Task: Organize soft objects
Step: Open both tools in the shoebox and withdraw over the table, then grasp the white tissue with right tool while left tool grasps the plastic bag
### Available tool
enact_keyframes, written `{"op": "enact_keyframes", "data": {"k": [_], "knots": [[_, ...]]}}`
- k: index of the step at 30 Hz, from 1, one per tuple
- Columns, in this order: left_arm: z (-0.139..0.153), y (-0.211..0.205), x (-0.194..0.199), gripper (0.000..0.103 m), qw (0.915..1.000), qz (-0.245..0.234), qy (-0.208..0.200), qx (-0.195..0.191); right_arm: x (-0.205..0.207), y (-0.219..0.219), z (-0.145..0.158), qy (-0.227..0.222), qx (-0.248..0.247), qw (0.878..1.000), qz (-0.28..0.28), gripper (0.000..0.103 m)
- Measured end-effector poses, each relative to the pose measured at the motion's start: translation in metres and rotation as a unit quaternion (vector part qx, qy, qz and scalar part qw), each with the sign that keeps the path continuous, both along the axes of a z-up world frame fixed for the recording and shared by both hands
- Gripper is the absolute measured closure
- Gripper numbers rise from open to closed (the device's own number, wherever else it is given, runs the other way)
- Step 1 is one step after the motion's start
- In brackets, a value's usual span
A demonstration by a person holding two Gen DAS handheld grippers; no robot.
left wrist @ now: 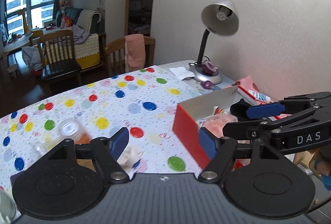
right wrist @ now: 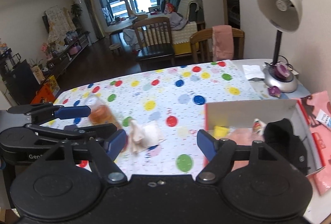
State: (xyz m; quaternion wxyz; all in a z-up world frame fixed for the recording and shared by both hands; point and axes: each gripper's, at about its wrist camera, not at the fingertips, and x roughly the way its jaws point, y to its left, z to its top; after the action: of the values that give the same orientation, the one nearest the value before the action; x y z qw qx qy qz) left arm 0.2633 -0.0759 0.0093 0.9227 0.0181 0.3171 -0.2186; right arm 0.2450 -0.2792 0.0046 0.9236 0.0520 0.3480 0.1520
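Note:
A red-sided cardboard box point(right wrist: 248, 108) stands on the polka-dot tablecloth point(right wrist: 165, 89) and holds a pink soft item point(right wrist: 242, 135), a black cloth point(right wrist: 287, 137) and a yellow item point(right wrist: 220, 131). The box also shows in the left wrist view point(left wrist: 186, 126). A crumpled cream cloth point(right wrist: 144, 135) lies on the table left of the box, and shows in the left wrist view point(left wrist: 130, 156). My right gripper point(right wrist: 161, 143) is open and empty, low over the table between cloth and box. My left gripper point(left wrist: 164, 140) is open and empty, left of the box.
A clear bottle with orange liquid point(right wrist: 99, 110) lies at the left. A silver desk lamp point(right wrist: 281, 42) with purple objects at its base stands at the back right by the wall. A pink packet point(right wrist: 316, 112) lies right of the box. Wooden chairs point(right wrist: 209, 44) stand beyond the table.

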Motion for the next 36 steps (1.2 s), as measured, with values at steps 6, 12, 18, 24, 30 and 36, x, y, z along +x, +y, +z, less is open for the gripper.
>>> {"op": "enact_keyframes", "data": {"k": [6, 12, 18, 24, 30, 36], "knots": [[-0.002, 0.043, -0.017, 0.019, 0.9998, 0.017, 0.001, -0.011, -0.015, 0.035, -0.004, -0.003, 0.004, 1.0, 0.008, 0.022], [-0.007, 0.087, -0.032, 0.015, 0.9992, 0.032, 0.006, -0.024, -0.026, 0.063, -0.008, -0.003, 0.014, 1.0, 0.006, 0.019], [-0.015, 0.126, -0.041, 0.002, 0.9985, 0.039, 0.01, -0.038, -0.03, 0.086, -0.019, -0.007, 0.007, 1.0, 0.002, 0.016], [-0.026, 0.158, -0.043, 0.001, 0.9976, 0.053, 0.013, -0.044, -0.024, 0.101, -0.036, -0.008, -0.001, 1.0, -0.004, 0.015], [-0.041, 0.178, -0.032, 0.0, 0.9956, 0.088, 0.003, -0.031, -0.002, 0.109, -0.055, 0.012, -0.013, 1.0, 0.003, 0.015], [-0.065, 0.189, 0.0, 0.0, 0.9928, 0.117, 0.019, -0.021, 0.031, 0.11, -0.086, 0.025, -0.033, 0.999, 0.029, 0.015]]}}
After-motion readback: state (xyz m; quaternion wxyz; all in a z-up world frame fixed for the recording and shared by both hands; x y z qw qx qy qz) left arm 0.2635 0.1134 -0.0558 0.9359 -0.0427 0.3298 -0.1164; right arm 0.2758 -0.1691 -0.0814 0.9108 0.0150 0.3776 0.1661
